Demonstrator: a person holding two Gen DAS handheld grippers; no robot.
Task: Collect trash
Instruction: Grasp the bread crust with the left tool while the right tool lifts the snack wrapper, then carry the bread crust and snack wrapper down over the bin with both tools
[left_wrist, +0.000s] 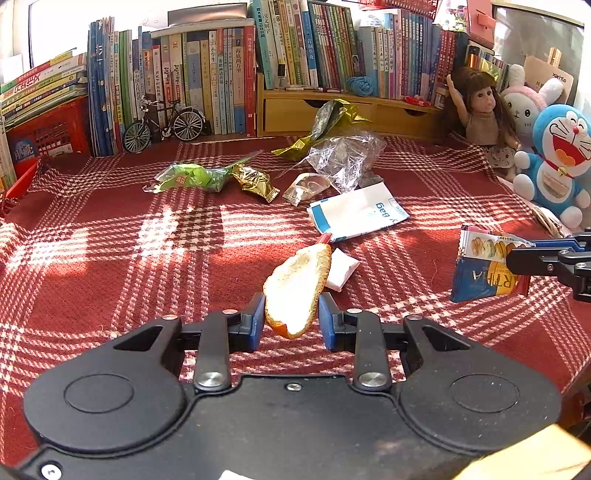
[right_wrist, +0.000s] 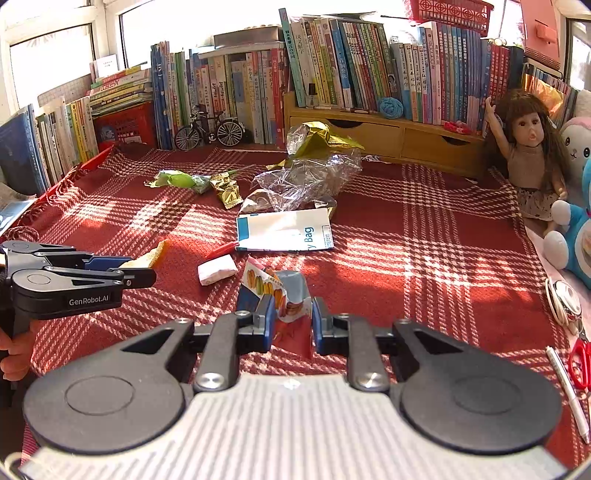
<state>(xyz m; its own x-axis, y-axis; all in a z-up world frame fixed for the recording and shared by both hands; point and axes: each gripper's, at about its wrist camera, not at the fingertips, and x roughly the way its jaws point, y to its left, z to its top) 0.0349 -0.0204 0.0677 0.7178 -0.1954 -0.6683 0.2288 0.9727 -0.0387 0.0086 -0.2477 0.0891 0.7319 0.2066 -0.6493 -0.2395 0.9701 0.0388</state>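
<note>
Left wrist view shows our left tool (left_wrist: 291, 321) clamped on a piece of orange peel (left_wrist: 295, 291), the blue pads pressing its lower end from both sides while the pale inner side faces the camera and the peel rises clear of the red plaid cloth (left_wrist: 110, 258). At the right edge of that view our right tool (left_wrist: 517, 254) holds a blue snack wrapper (left_wrist: 484, 266) printed with macarons, also lifted off the cloth.

From the right wrist view we see the same wrapper (right_wrist: 280, 291) crumpled between the right tool's (right_wrist: 293, 325) pads, closed on it. The left tool (right_wrist: 140, 271) comes in from the left with the peel (right_wrist: 151, 256) sticking out past its tips; part of a hand (right_wrist: 11, 354) grips its handle.

More trash lies on the cloth farther back: a white and blue paper bag (left_wrist: 356, 212) flat just beyond the peel, a small white packet (left_wrist: 341, 273) beside it, a red-tipped item (left_wrist: 324, 238) at the bag's edge, a clear plastic bag (left_wrist: 343, 158), a small clear sachet (left_wrist: 304, 186), a gold wrapper (left_wrist: 256, 181), a green wrapper (left_wrist: 192, 177) and a larger gold foil bag (left_wrist: 328, 122).

Books (left_wrist: 221, 74) line the back, with a model bicycle (left_wrist: 162, 123), a doll (left_wrist: 480, 107) and a blue plush toy (left_wrist: 554, 158) at the right.
</note>
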